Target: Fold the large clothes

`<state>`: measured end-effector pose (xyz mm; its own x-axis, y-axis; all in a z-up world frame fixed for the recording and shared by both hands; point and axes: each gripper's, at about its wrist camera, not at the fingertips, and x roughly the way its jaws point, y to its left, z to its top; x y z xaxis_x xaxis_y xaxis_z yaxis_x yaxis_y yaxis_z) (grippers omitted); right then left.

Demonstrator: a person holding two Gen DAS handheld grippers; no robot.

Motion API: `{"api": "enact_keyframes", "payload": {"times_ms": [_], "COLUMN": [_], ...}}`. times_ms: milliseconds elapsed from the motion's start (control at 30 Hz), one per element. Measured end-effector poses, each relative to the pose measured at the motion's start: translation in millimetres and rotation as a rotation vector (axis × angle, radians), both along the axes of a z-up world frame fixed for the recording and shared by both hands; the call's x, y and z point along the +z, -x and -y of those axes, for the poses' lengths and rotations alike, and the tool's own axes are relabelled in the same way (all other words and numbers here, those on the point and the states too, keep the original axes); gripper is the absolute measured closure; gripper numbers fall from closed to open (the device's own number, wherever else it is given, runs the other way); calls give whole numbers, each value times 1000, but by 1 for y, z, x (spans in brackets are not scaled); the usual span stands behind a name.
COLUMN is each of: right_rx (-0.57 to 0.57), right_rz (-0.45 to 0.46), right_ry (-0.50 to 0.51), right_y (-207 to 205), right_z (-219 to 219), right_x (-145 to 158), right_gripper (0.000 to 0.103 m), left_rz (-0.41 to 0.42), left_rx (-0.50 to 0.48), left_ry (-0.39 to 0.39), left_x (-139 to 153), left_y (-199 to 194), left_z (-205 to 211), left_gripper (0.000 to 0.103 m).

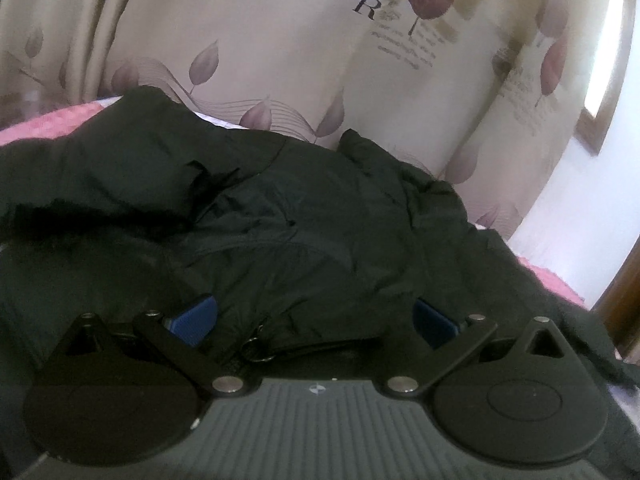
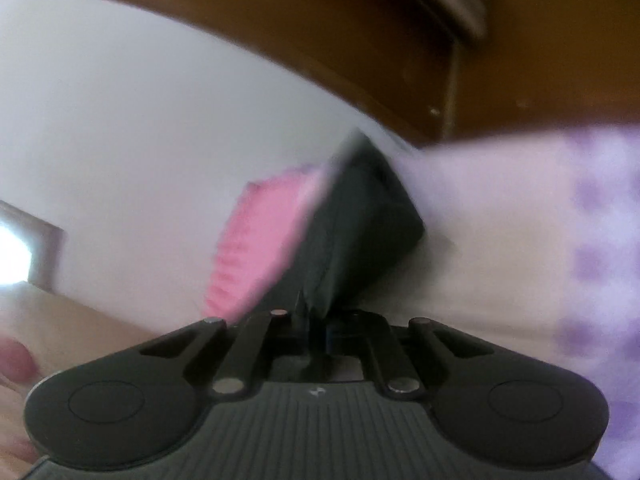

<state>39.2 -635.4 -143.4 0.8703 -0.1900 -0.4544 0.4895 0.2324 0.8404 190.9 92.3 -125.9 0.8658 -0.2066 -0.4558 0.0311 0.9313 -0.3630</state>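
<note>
left tongs (image 1: 314,318): jaws spread wide, blue pads (image 1: 196,318) well apart. Black cloth bunched between them, pads not pressing on it. Nothing gripped.
right tongs (image 2: 316,322): jaws closed nearly all the way, a fold of dark cloth pinched between them. View is motion-blurred.
jacket (image 1: 280,216): large, black, padded. Lies crumpled across the bed, fills the middle of the left wrist view. Fuzzy trim on the left part. Its near edge sits right at the left tongs.
jacket, right side (image 2: 360,216): a stiff flap of it rises from the right tongs up and away, lifted off the bedding.
curtain (image 1: 280,60): beige, purple leaf print and some lettering, hangs behind the jacket across most of the left wrist view.
wall (image 2: 120,120): plain white, large area behind the lifted flap.
wooden furniture (image 2: 540,60): brown, top right of the right wrist view, past the wall.
bed cover (image 1: 52,124): pink, fluffy, shows left and right of the jacket.
pink patch (image 2: 260,240): same pink, just left of the lifted flap.
sheet (image 2: 520,220): pale with purple print, right of the flap.
zip ring (image 1: 256,346): small metal ring on the jacket edge, between the left pads, near the tongs body.
</note>
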Motion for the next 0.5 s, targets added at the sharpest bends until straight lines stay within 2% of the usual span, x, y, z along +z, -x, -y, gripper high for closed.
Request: {"api": "enact_keyframes", "payload": {"times_ms": [133,267,333,400,500], "right_rx": [119,275,371,460,616], "right_rz": [117,239,305,355,393], "right_ry": [215,356,398,436,473], "right_y": [-46,-106,-137,-162,-201], "right_z": [-26,-89,-132,-176,-250], "right_x": [95,173,196,207,204], "right_gripper": [97,97,97,97,97], "left_rz": [24,37,41,44,51], "left_rx": [23,31,31,31,30], "left_ry": [83,128,137,147,169], "left_x": [-2,-3,-3,-3,-4], "left_y": [3,6,6,7,8], "left_z": [-9,-14,-16,-17,-20], "left_gripper": [0,0,0,0,0]}}
